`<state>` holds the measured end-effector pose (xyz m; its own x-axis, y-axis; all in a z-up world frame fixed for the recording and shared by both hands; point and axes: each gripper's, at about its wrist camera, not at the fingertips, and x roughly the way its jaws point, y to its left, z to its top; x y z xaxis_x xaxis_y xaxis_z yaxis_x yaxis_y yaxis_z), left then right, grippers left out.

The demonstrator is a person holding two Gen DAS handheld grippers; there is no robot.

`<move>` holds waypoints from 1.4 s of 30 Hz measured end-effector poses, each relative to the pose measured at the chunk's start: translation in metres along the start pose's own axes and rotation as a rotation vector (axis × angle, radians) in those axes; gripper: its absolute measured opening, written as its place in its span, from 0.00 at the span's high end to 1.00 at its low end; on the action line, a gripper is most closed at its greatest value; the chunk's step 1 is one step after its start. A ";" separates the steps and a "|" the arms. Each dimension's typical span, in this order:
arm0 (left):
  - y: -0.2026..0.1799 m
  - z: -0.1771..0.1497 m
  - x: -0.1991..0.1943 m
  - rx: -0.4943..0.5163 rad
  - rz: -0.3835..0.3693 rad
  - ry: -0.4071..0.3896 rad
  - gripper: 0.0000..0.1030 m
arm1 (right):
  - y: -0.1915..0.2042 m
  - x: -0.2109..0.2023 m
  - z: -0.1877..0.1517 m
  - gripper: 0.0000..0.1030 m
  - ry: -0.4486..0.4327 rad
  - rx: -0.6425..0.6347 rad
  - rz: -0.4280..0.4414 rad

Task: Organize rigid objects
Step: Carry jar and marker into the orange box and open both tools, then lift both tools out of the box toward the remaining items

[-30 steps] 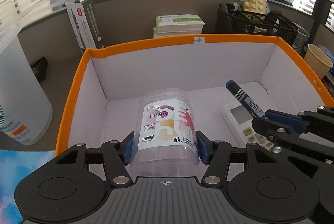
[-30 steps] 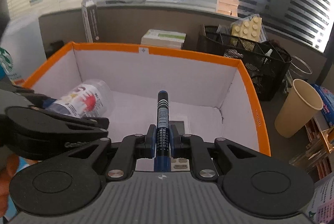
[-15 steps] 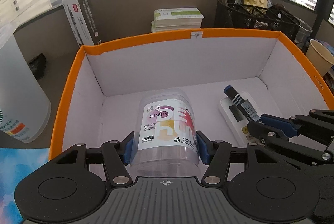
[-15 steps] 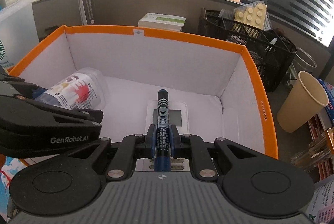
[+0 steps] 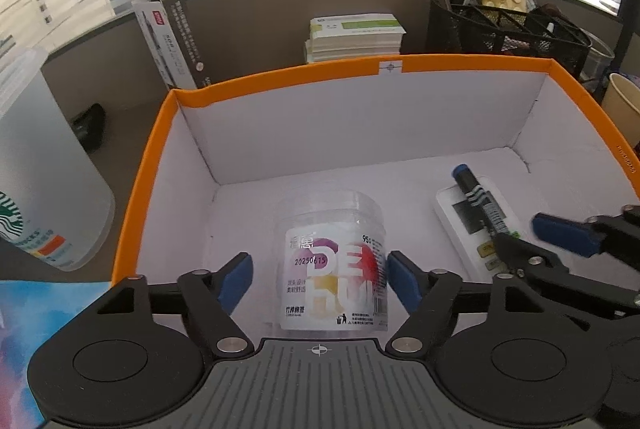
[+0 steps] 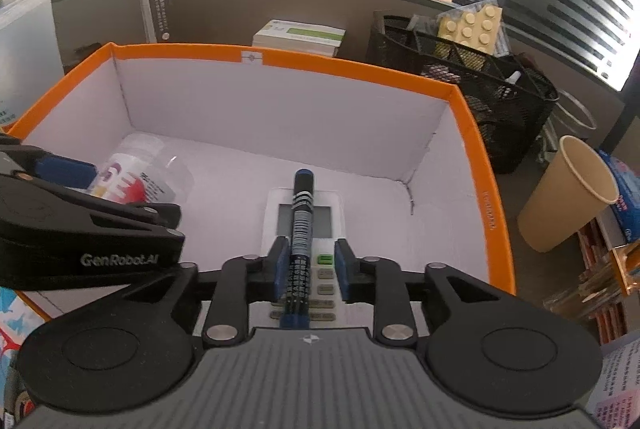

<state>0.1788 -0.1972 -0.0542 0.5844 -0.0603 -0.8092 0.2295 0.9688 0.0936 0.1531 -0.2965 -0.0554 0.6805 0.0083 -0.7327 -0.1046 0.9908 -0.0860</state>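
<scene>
Marker (image 6: pixel 301 229) lying atop remote (image 6: pixel 316 225) on floor of orange-rimmed box (image 6: pixel 360 69), between opening jaws of right gripper (image 6: pixel 310 265), pads no longer pressing. Clear jar (image 5: pixel 334 261) lying on box floor at left, between opening jaws of left gripper (image 5: pixel 318 279), pads drawn clear of both sides. Risks from here, as judgement: round jar free to roll once released; marker liable to slide off smooth remote; a careless withdrawal of either tool could clip and drag its item.
</scene>
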 end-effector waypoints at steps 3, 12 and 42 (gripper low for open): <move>0.001 0.000 -0.001 0.002 -0.006 0.004 0.19 | -0.003 -0.003 -0.001 0.69 -0.005 -0.003 -0.022; 0.004 0.001 -0.020 0.016 -0.030 -0.009 0.10 | -0.008 -0.023 -0.002 0.67 -0.056 0.007 -0.028; 0.070 -0.108 -0.156 -0.012 0.033 -0.396 0.00 | 0.020 -0.188 -0.098 0.00 -0.442 0.060 -0.047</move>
<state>0.0194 -0.0935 0.0158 0.8466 -0.1153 -0.5196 0.1983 0.9743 0.1069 -0.0481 -0.2913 0.0142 0.9293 0.0069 -0.3692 -0.0327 0.9974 -0.0636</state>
